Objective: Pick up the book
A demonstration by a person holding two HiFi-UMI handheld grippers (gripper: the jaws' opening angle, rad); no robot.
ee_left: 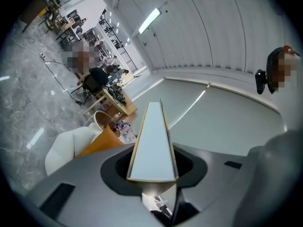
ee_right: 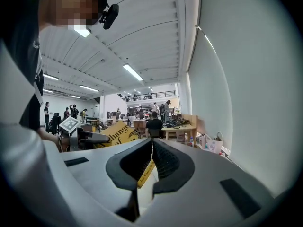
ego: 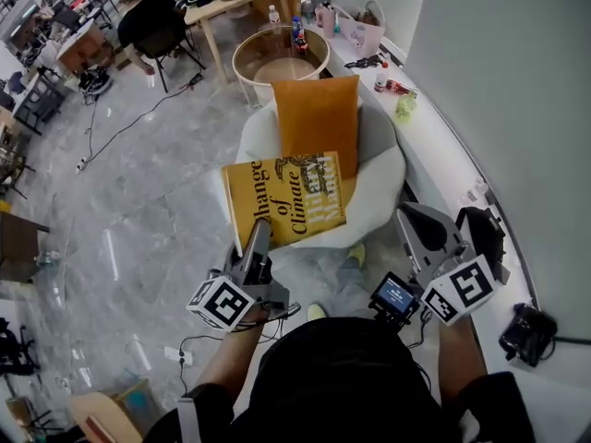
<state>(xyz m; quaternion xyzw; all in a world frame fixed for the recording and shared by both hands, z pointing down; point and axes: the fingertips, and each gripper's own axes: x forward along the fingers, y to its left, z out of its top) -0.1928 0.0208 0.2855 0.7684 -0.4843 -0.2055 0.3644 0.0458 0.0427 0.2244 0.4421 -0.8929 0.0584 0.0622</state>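
Observation:
A yellow book (ego: 286, 197) titled "Change of Climate" hangs in the air over a white armchair (ego: 379, 187), cover up in the head view. My left gripper (ego: 257, 243) is shut on the book's near edge. In the left gripper view the pale page edge of the book (ee_left: 152, 145) runs straight out from between the jaws of that gripper (ee_left: 152, 174). My right gripper (ego: 417, 224) is to the right of the book and apart from it. Its jaws are shut with nothing between them (ee_right: 152, 148). In the right gripper view the book (ee_right: 116, 134) shows to the left.
An orange cushion (ego: 319, 118) leans on the armchair's back. Behind it stands a round wooden table (ego: 249, 58). A white ledge (ego: 434, 127) with bottles and small items runs along the wall at right. Desks, chairs and people fill the far room.

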